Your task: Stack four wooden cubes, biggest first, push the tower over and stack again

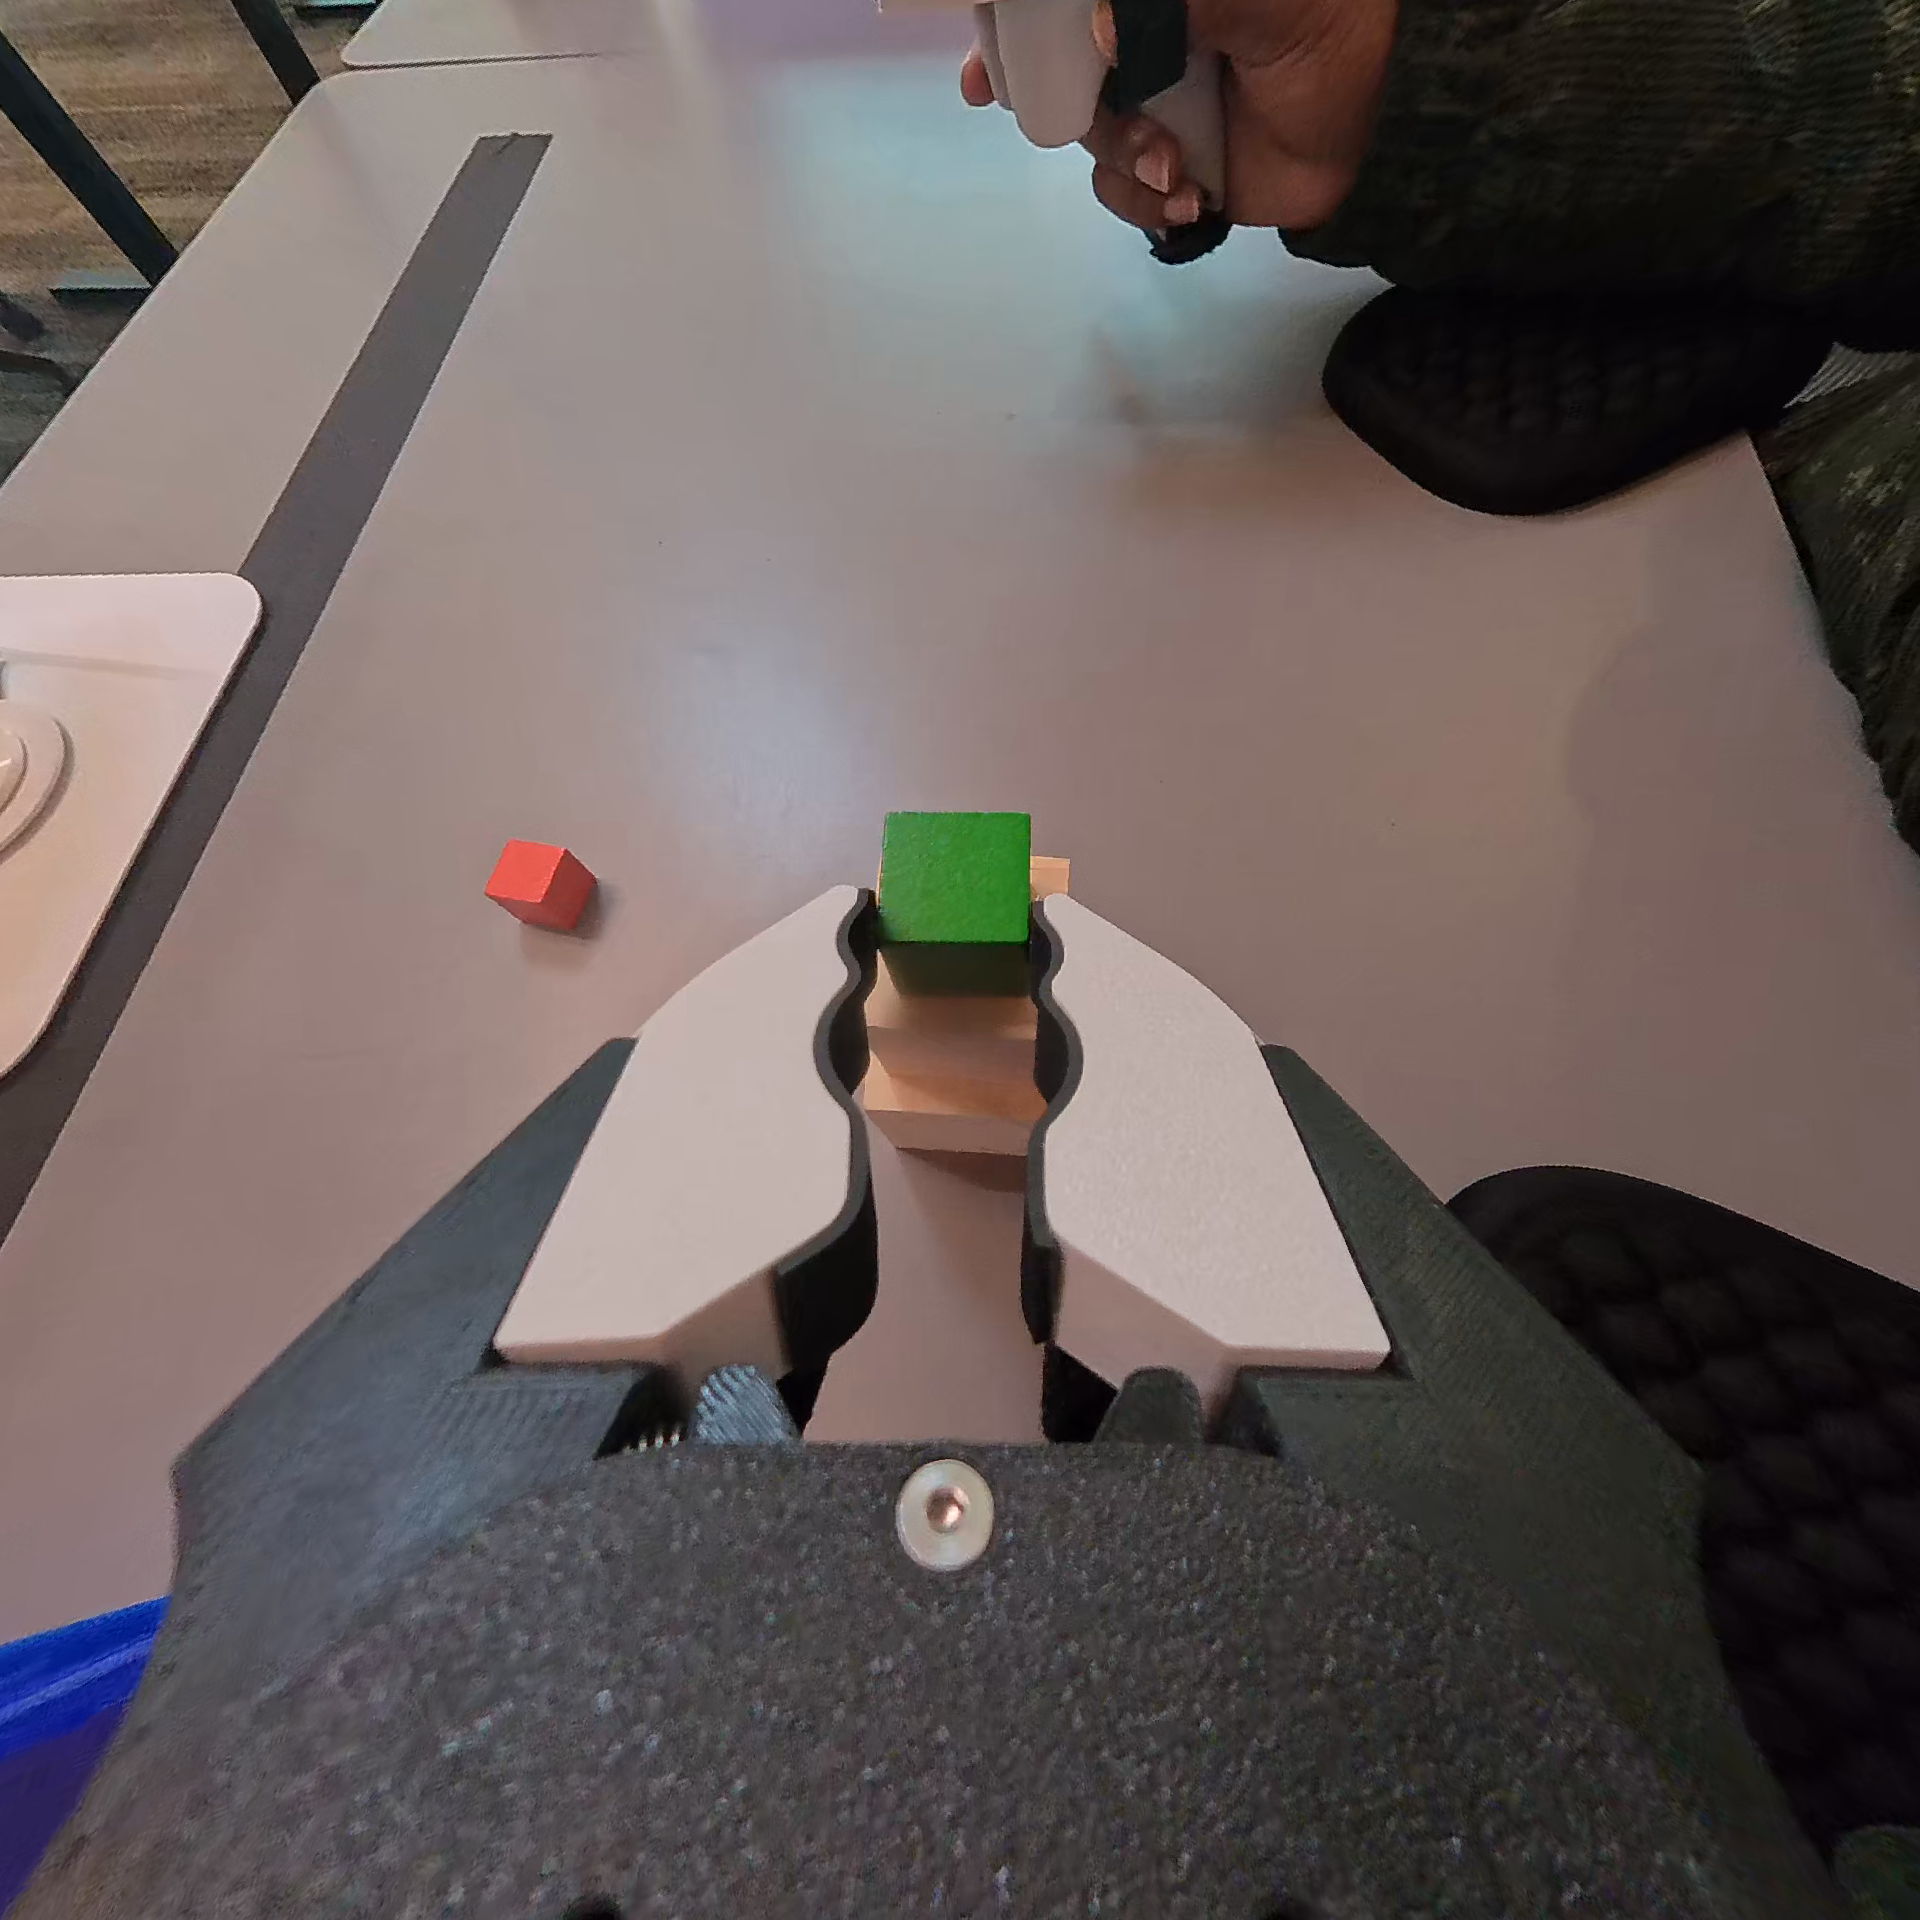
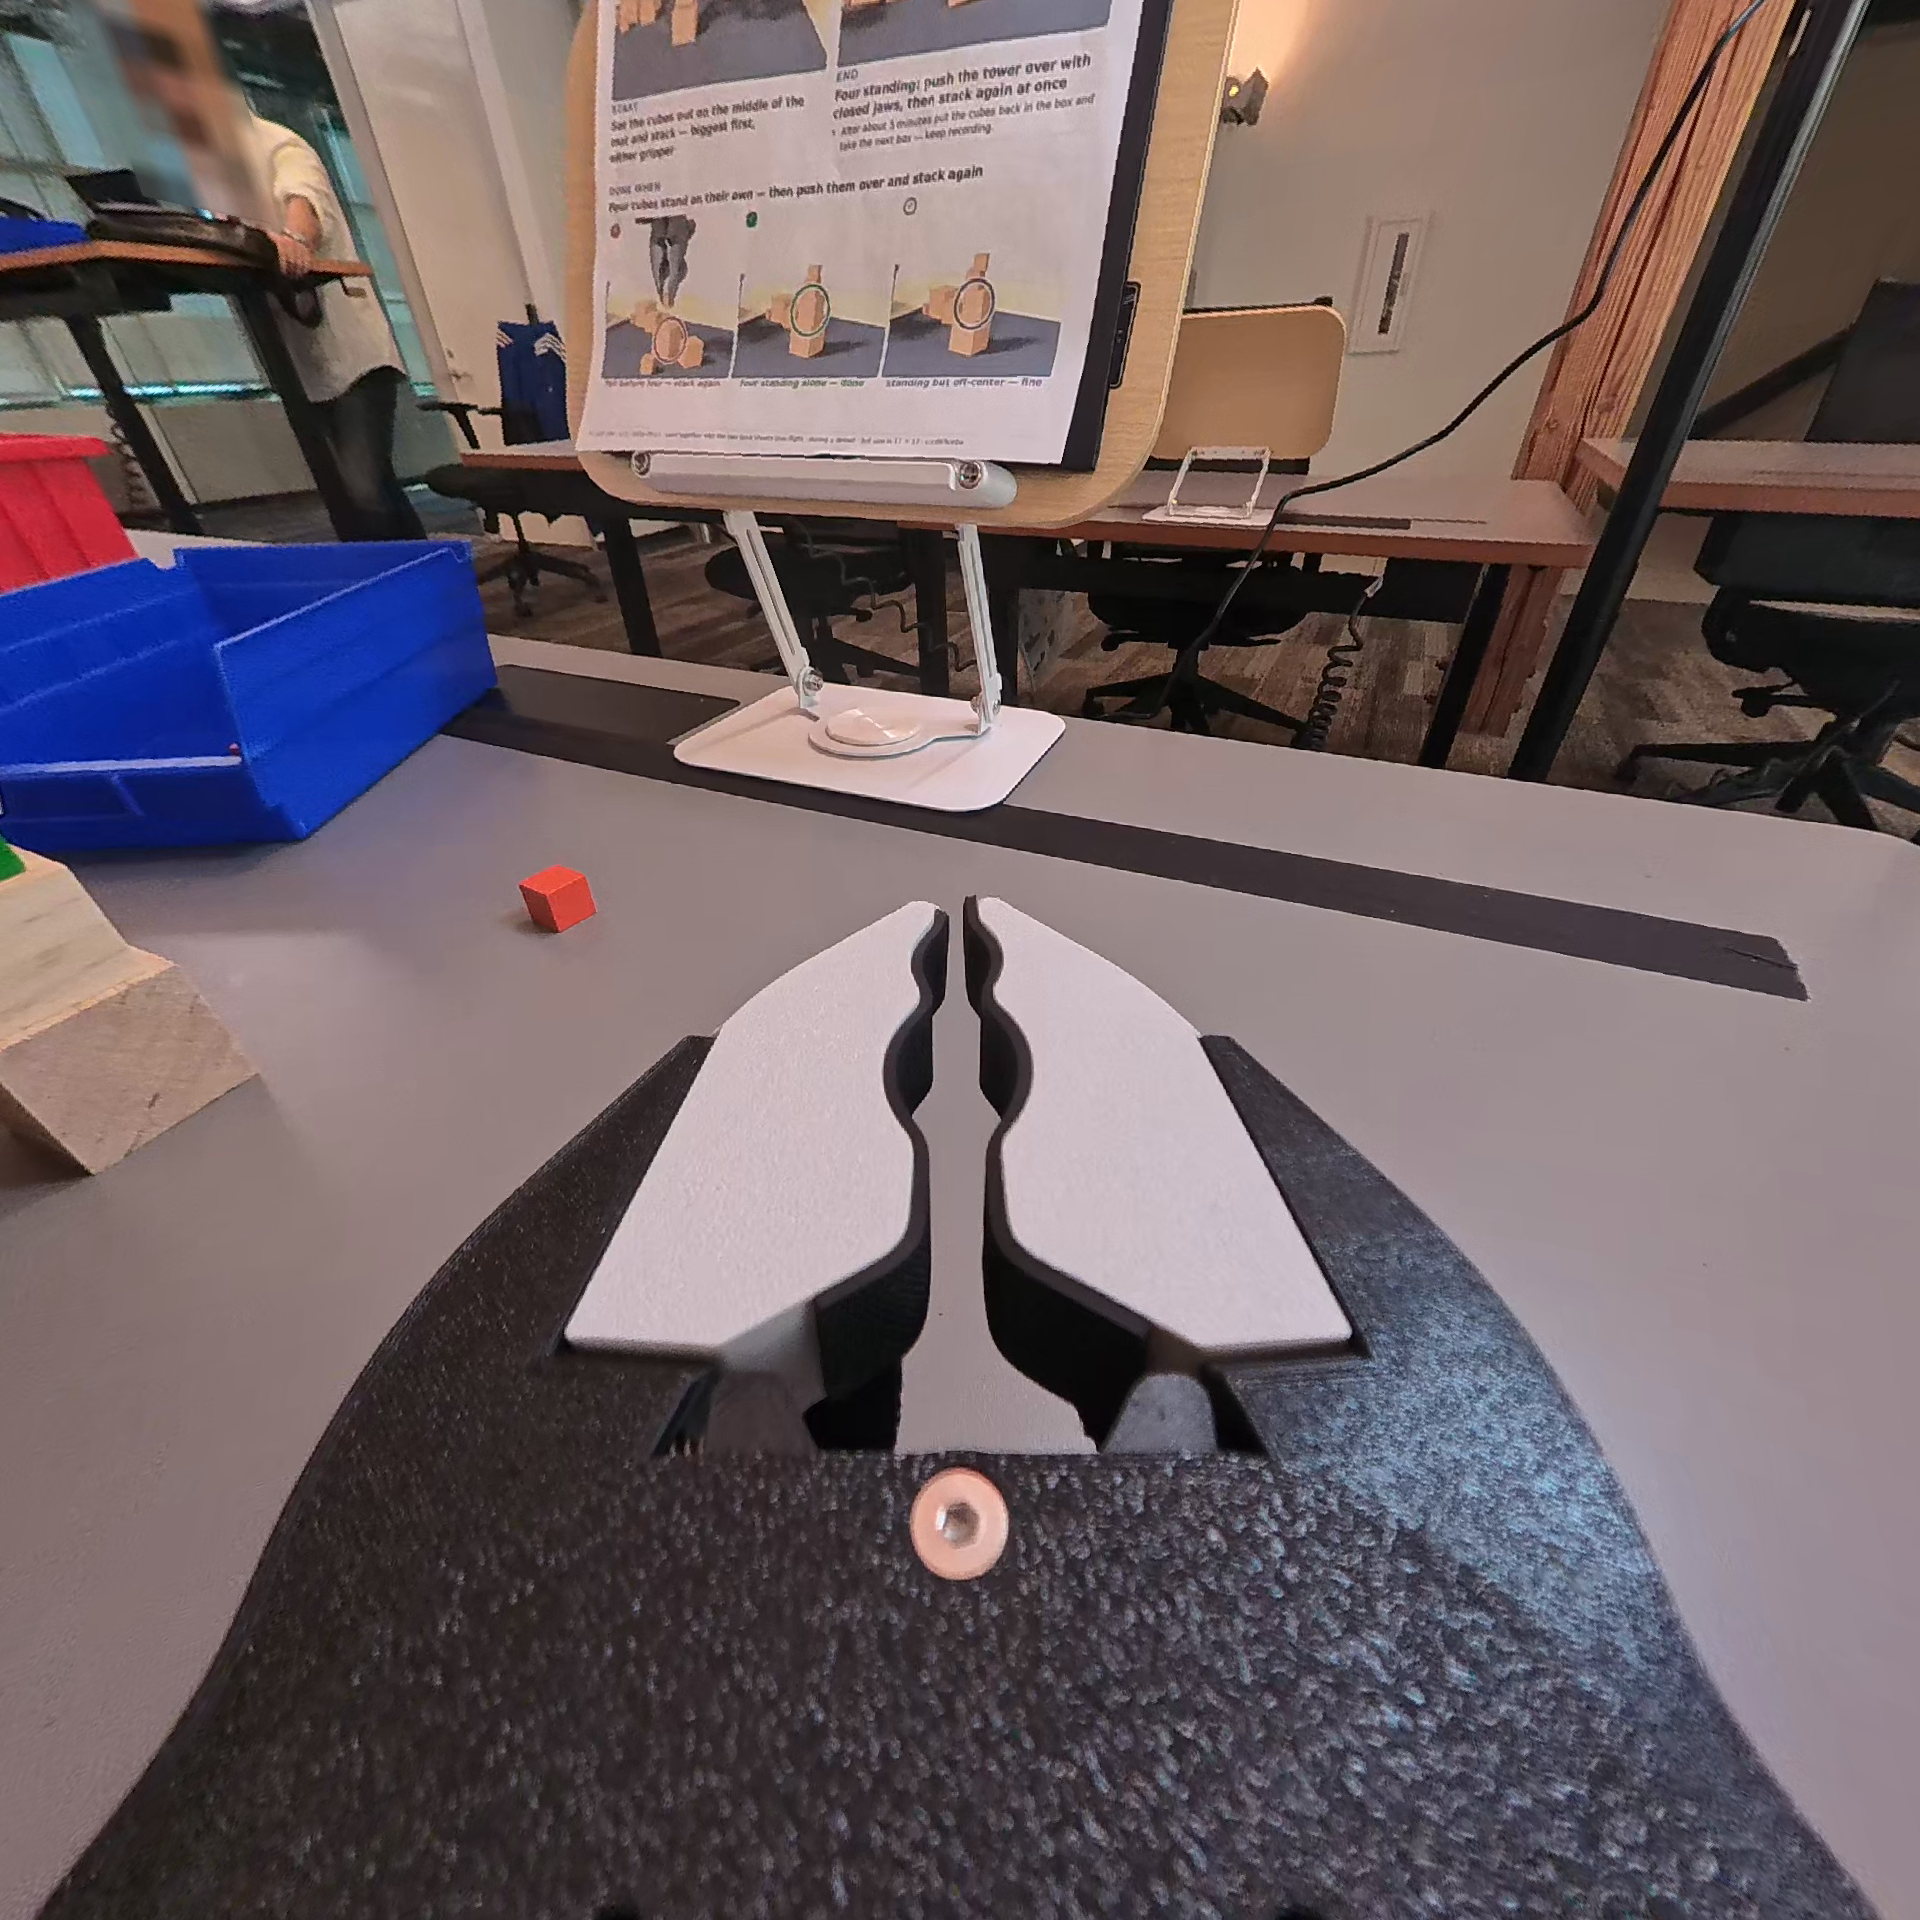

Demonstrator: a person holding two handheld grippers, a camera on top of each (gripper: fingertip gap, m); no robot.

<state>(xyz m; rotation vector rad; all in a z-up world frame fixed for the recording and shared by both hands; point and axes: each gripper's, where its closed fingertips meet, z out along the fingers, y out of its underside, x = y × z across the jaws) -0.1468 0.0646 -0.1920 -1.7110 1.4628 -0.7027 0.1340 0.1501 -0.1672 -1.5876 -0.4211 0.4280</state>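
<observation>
Between the fingers of the left gripper [image 1: 954, 914] sits a green cube [image 1: 954, 878], both pads pressed against its sides, so the fingers are clamped on it. The cube rests on top of a stepped stack of bare wooden blocks [image 1: 951, 1091], each lower block wider than the one above; whether it has fully settled on the stack I cannot tell. A small red cube [image 1: 540, 883] lies on the grey bench [image 1: 1143, 644] to the left, well apart from the stack. The right gripper [image 2: 956, 920] hangs over bare bench with its fingers together on nothing, the red cube far to its left and a blue bin [image 2: 249, 675] beyond that.

The risk lies in the stack: the blocks look slightly off-square to one another, so I judge that a sideways drag from the clamped fingers, or a tip catching the block below, could topple it.
</observation>
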